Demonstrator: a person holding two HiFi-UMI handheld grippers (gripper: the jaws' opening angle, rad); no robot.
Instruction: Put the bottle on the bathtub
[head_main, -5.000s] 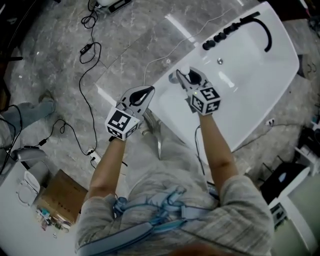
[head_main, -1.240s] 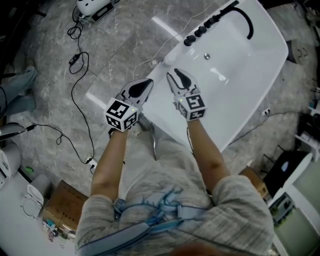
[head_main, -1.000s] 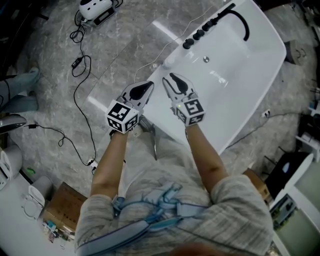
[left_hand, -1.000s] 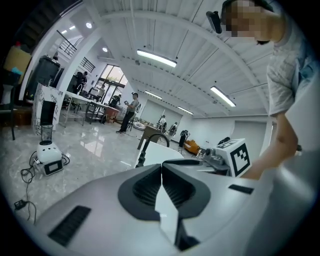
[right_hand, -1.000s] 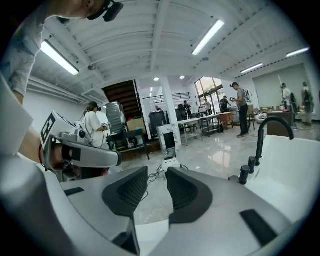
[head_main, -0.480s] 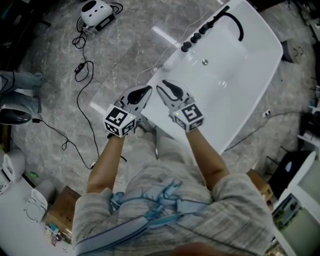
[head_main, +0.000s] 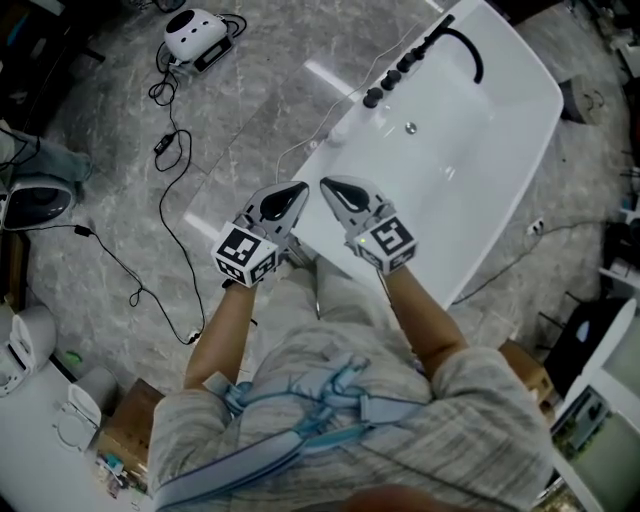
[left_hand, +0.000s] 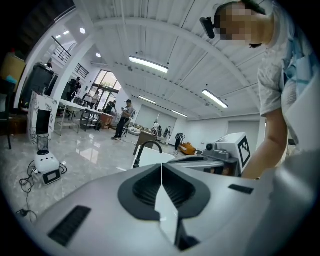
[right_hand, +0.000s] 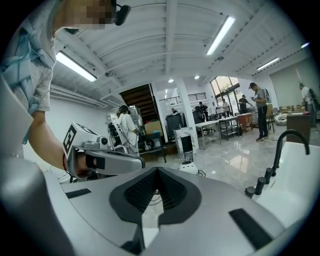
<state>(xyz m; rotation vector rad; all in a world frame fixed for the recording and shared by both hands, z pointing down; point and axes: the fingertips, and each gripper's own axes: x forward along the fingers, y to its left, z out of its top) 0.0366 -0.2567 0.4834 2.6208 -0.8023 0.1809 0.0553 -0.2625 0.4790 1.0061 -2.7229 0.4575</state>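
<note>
The white bathtub (head_main: 500, 120) fills the upper right of the head view. A small pale bottle (head_main: 338, 131) stands on its near-left rim, short of the black knobs (head_main: 390, 78). My left gripper (head_main: 297, 188) and right gripper (head_main: 325, 185) hang side by side above the tub's near corner, well back from the bottle. Both are shut and empty. The right gripper's jaws have just been closing with nothing between them. In the left gripper view the jaws (left_hand: 161, 165) meet in a thin line. The right gripper (right_hand: 156, 171) also shows its pads together.
A black curved tap (head_main: 468, 50) arches over the tub's far end. Black cables (head_main: 165, 150) and a white device (head_main: 195, 28) lie on the marble floor to the left. A cardboard box (head_main: 130, 432) sits at lower left. Distant people (left_hand: 122, 117) and tables (right_hand: 227, 122) stand across the hall.
Both grippers have risen and drawn back from the tub rim. The right gripper's jaws, wide open before, are now closed and empty. The bottle stays on the rim.
</note>
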